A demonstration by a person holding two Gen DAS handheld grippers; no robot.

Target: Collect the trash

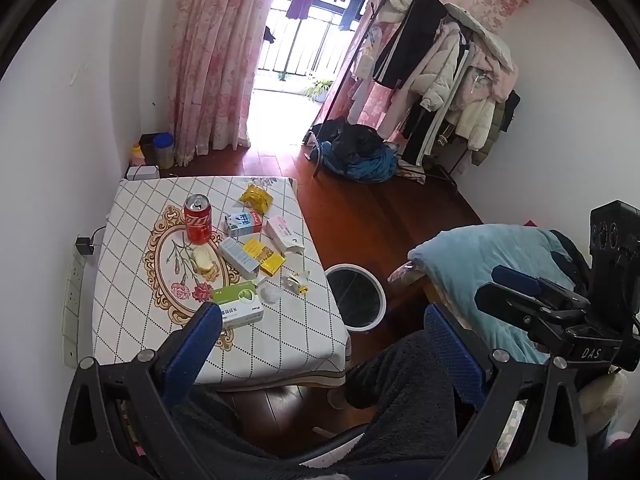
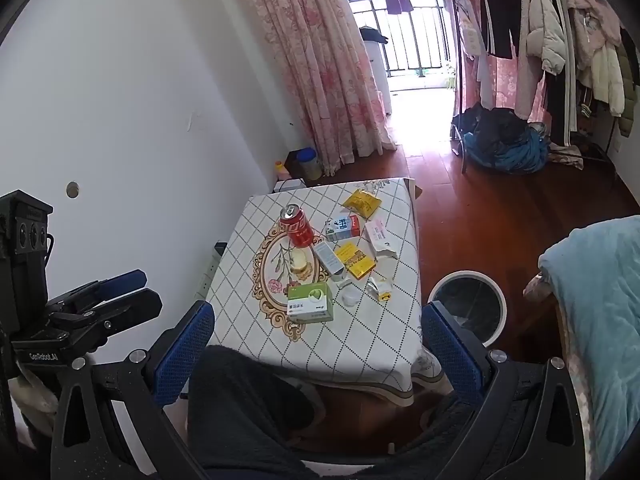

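A small table with a checked cloth holds trash: a red cola can, a green and white box, a milk carton, yellow packets, a yellow bag, a pink and white box and crumpled wrappers. A white-rimmed bin with a black liner stands on the floor right of the table. My left gripper and right gripper are both open and empty, held back from the table above my lap.
A bed corner with a blue blanket lies right of the bin. A clothes rack and a heap of clothes stand at the back. Jars sit by the pink curtain. A power strip hangs on the left wall.
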